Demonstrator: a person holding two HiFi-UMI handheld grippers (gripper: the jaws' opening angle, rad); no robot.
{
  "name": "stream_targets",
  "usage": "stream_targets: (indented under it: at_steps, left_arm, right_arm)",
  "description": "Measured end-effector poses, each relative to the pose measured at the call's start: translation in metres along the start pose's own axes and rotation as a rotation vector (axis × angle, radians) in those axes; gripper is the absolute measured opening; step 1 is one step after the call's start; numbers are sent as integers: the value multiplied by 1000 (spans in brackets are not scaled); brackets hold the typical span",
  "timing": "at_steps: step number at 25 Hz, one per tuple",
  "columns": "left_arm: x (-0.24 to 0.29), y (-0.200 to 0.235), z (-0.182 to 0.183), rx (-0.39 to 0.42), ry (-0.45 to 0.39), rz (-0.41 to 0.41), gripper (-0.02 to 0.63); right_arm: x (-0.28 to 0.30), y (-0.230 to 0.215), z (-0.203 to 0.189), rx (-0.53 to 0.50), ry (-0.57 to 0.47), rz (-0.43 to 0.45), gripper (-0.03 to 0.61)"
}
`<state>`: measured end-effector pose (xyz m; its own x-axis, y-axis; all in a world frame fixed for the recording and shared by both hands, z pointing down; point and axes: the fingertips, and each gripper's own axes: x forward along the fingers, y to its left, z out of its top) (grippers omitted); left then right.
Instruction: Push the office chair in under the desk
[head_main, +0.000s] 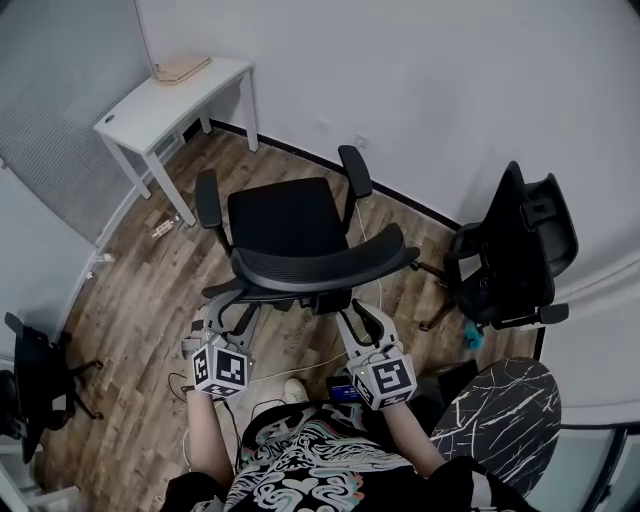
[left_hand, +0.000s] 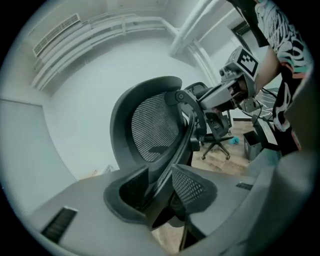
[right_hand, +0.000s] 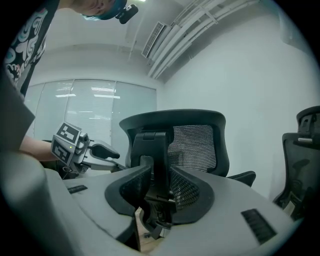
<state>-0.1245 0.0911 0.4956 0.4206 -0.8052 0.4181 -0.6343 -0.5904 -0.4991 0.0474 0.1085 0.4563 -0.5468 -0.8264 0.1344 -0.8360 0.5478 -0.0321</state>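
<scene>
Office chair (head_main: 285, 215) is sitting right in front of both grippers, backrest facing them. Left gripper (head_main: 228, 305) is standing open, its jaws apart around the backrest's edge and not squeezing it. Right gripper (head_main: 358, 318) is hanging open too, with the post behind the backrest sitting between its jaws, unclamped. Past the chair, over on the left gripper's side, the white desk (head_main: 170, 95) is standing well apart from it, so the chair isn't under it yet. Another black chair (head_main: 515, 250) is sitting out beyond the right gripper.

An office: a black mesh office chair (head_main: 290, 225), a second swivel chair (head_main: 512, 255), a white desk (head_main: 158, 102) and wood-plank floor (head_main: 130, 290).
</scene>
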Motion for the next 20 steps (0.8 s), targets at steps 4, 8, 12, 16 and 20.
stream_targets:
  at_steps: [4,8,12,16,20]
  left_arm:
    - [6,-13,-3,71,48,-124,178]
    - [8,-13,-9,134,99,-166,184]
    - [10,-10,-13,221,148,-193,184]
    - [14,-9,-14,258,182,-209,184]
    - [19,-14,-19,286,223,-266,184]
  right_arm:
    - [3,-1,-5,10,21,11,111]
    - [3,-1,-7,11,31,8,114]
    - [7,0,-6,8,36,13,115]
    - [9,-2,-10,9,48,24,115]
    - [13,0,-10,5,56,42,115]
